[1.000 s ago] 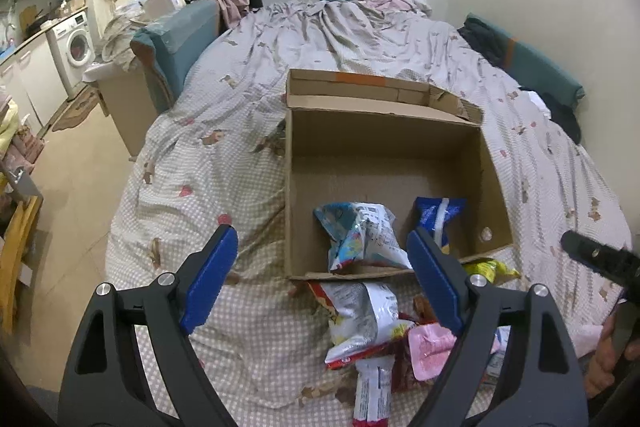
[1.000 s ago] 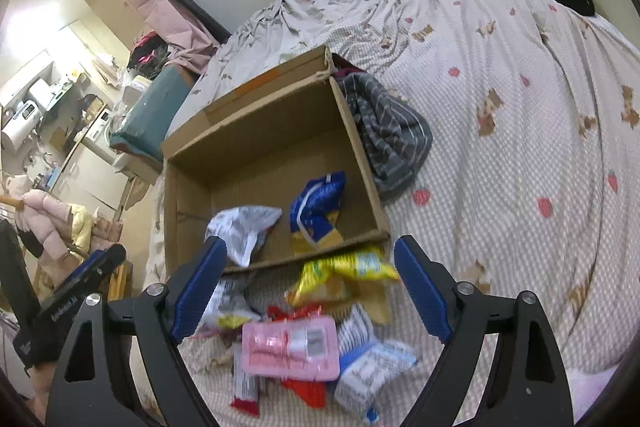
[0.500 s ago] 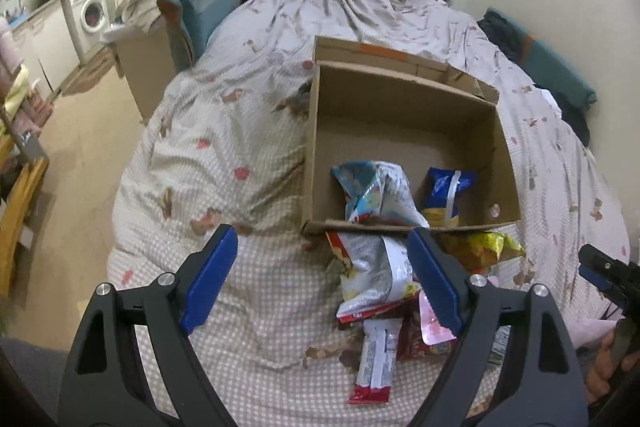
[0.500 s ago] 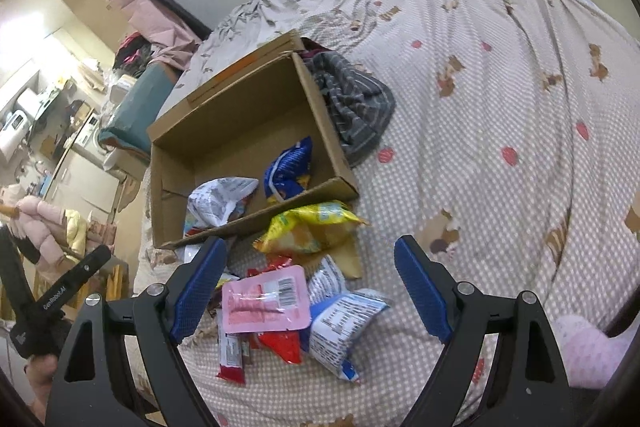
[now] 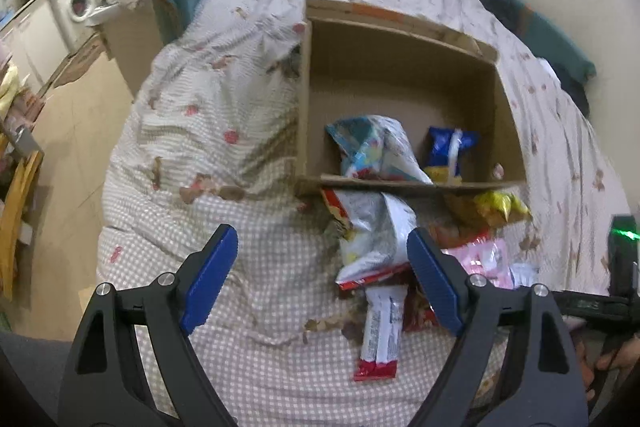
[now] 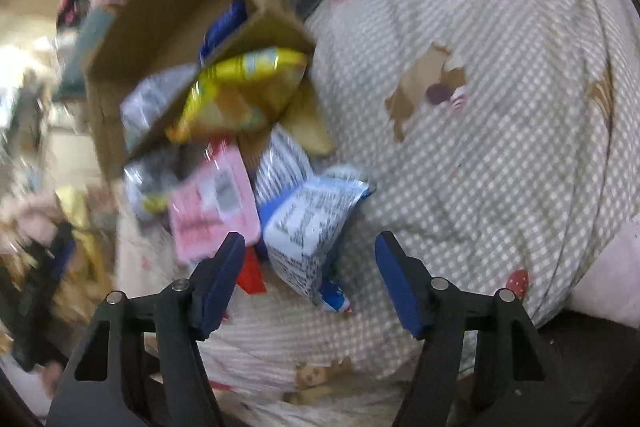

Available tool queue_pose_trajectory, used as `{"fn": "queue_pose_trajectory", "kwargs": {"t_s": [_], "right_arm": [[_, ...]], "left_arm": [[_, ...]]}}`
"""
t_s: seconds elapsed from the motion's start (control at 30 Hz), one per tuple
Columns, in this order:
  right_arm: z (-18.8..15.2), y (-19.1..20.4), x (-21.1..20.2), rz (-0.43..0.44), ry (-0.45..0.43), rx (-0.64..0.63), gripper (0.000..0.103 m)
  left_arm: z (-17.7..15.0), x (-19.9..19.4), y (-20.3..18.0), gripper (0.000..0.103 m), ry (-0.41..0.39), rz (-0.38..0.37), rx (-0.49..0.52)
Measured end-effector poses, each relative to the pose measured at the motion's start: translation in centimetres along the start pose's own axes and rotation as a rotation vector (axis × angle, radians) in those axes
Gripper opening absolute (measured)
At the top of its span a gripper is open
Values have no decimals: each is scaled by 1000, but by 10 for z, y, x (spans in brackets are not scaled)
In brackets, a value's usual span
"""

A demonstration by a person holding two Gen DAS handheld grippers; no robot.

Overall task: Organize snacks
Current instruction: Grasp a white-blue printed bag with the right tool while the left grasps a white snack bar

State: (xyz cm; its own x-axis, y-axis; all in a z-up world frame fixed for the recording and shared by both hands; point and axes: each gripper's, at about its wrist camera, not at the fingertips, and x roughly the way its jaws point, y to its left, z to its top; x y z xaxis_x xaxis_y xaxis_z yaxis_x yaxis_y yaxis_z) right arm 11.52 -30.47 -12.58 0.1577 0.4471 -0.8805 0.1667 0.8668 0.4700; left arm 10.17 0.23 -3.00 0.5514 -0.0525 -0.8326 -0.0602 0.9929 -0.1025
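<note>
Reaching for the next loose snack — right gripper closing, fingers apart and empty, over white-and-blue packet on bed before cardboard box; left gripper wide, empty — needs lowering, then clamping.

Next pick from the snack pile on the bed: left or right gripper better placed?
Right. The right gripper is low over the pile, jaws closing around the blue-and-white packet. The left gripper is open over bare bedspread, its right finger beside the silver bag.

Yellow packet (checked bedspread)
</note>
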Motion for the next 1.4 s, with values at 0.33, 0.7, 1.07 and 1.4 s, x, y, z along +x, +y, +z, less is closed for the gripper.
{"fn": "queue_pose_trajectory", "kwargs": {"t_s": [0.33,0.7,1.07,1.4], "right_arm": [[-6,29,6,-64,-2,-141,34],[-15,32,-74,-35,-159,-176,12],[-2,43,-101,151,-347,-203,8],[-1,36,-86,177,-348,-196,7]], "left_arm": [[-5,13,-9,84,57,-13,14],[-15,30,-7,84,146,-10,-15],[-50,74,-25,83,324,-8,33],[-76,106,-52,46,417,-32,113]]}}
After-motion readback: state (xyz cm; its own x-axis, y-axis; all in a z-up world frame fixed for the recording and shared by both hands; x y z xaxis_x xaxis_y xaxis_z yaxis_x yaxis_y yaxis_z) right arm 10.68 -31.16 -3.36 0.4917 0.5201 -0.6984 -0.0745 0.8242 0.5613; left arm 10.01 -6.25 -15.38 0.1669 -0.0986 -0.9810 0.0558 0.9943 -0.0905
